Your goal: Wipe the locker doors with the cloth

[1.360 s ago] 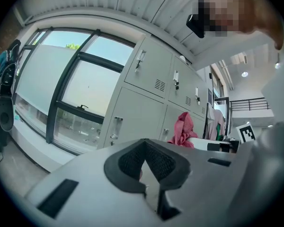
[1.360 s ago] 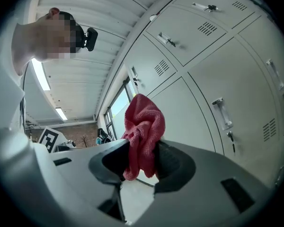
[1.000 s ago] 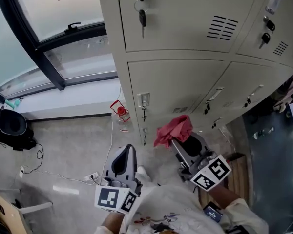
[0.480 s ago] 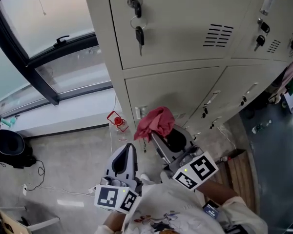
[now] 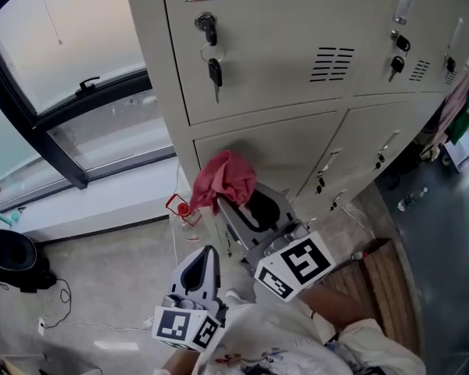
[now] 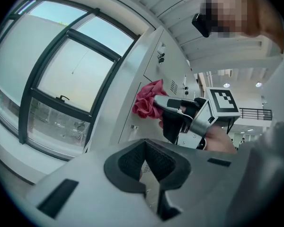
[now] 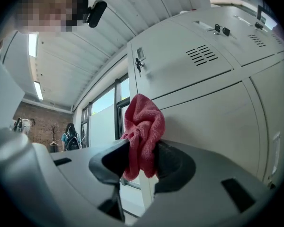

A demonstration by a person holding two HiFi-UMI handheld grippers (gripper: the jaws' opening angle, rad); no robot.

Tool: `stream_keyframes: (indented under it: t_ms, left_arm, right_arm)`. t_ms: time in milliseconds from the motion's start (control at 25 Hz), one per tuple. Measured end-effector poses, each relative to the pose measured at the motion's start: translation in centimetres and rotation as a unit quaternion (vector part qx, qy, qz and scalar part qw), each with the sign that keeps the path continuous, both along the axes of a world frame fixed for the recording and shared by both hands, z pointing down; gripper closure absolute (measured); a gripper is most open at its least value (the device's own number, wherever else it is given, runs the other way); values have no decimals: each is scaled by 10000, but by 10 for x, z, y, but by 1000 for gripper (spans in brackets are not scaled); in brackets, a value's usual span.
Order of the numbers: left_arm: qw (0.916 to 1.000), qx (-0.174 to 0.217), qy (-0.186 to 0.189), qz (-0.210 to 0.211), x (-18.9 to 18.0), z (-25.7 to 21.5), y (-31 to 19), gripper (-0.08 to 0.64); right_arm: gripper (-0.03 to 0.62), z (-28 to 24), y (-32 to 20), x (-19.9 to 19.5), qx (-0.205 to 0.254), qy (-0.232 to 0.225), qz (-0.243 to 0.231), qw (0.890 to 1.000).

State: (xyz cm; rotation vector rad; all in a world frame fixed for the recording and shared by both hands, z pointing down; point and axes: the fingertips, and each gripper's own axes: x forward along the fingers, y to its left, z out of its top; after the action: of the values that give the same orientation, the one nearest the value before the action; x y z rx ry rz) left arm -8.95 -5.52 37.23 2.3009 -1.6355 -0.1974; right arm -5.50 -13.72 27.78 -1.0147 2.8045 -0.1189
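Observation:
My right gripper (image 5: 228, 199) is shut on a bunched red cloth (image 5: 226, 178), held up in front of the beige lower locker door (image 5: 285, 151) near its left edge; I cannot tell whether cloth and door touch. In the right gripper view the cloth (image 7: 142, 126) sticks up between the jaws of the right gripper (image 7: 141, 159), with the locker doors (image 7: 213, 108) close behind. My left gripper (image 5: 204, 261) hangs lower, pointed at the locker base. In its own view the left gripper (image 6: 146, 162) is shut and empty, and it sees the cloth (image 6: 147, 100) held high.
A key (image 5: 215, 73) dangles from the upper door's lock. More keys (image 5: 395, 59) and handles sit on the doors to the right. A black-framed window (image 5: 51, 151) is at left. A red object (image 5: 180, 207) lies on the floor by the locker corner, wooden boards (image 5: 384, 280) at right.
My right gripper has carried the cloth left and upward along the lower lockers, toward the left-hand lower door. The left gripper has stayed low in about the same place.

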Motion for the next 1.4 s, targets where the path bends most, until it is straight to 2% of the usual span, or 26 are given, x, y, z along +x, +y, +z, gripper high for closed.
stream_keyframes:
  t_ms: [160,320,720,1400]
  left_arm:
    - [10000,20,35,39,1,-2,-2,557]
    - [10000,45,27,-31,-5,-5,1,557]
    - [9996,-120,80,-239,-27,7,6,557]
    - [9997,-177,148,12,-13,12,-3,557]
  right_arm:
    - [446,0,-10,-11,32,347,77,9994]
    - [446,3,-18,-21,-67,484,6,9988]
    - [446,2,-29,-26,-316,356,-119,9988]
    - [443,5,-46,13,-408,238,226,9986]
